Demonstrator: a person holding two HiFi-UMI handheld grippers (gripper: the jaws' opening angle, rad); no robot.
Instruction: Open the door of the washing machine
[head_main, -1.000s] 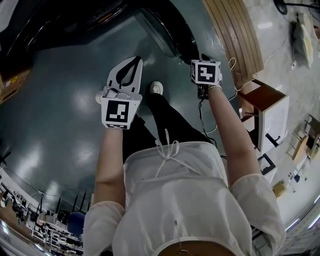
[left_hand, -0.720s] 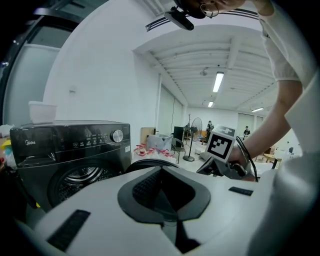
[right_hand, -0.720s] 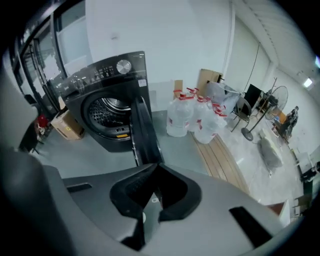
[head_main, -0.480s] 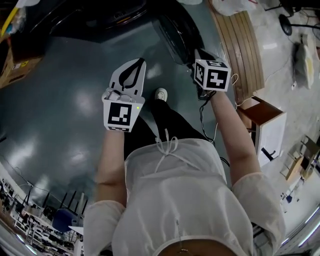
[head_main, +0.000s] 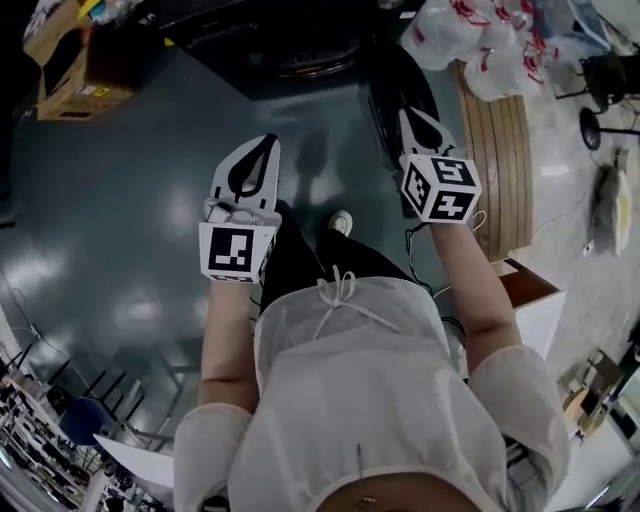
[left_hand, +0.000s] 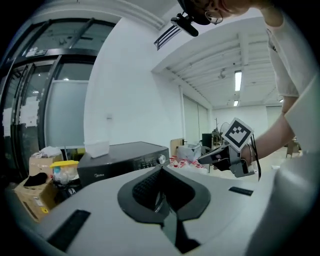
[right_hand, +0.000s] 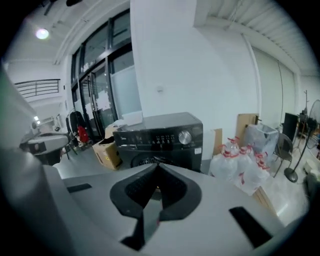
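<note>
The dark washing machine (head_main: 280, 45) stands at the top of the head view; its knob and control panel face the right gripper view (right_hand: 165, 135), and it also shows in the left gripper view (left_hand: 125, 157). A dark rounded part (head_main: 395, 85) juts from its front towards me; I cannot tell whether it is the door. My right gripper (head_main: 408, 113) (right_hand: 156, 165) is shut and empty, raised in front of the machine. My left gripper (head_main: 270, 140) (left_hand: 161, 169) is shut and empty too, held over the floor to the left. Neither touches the machine.
A cardboard box (head_main: 75, 80) with clutter sits left of the machine. White plastic bags (head_main: 480, 40) lie to its right, beside a slatted wooden platform (head_main: 495, 170). A fan stand (head_main: 600, 75) is at far right. The person's shoe (head_main: 341, 222) is on the dark floor.
Both grippers have risen and come closer to the machine. The head view has tilted forward, so the machine's top, the box and the bags have come into sight.
</note>
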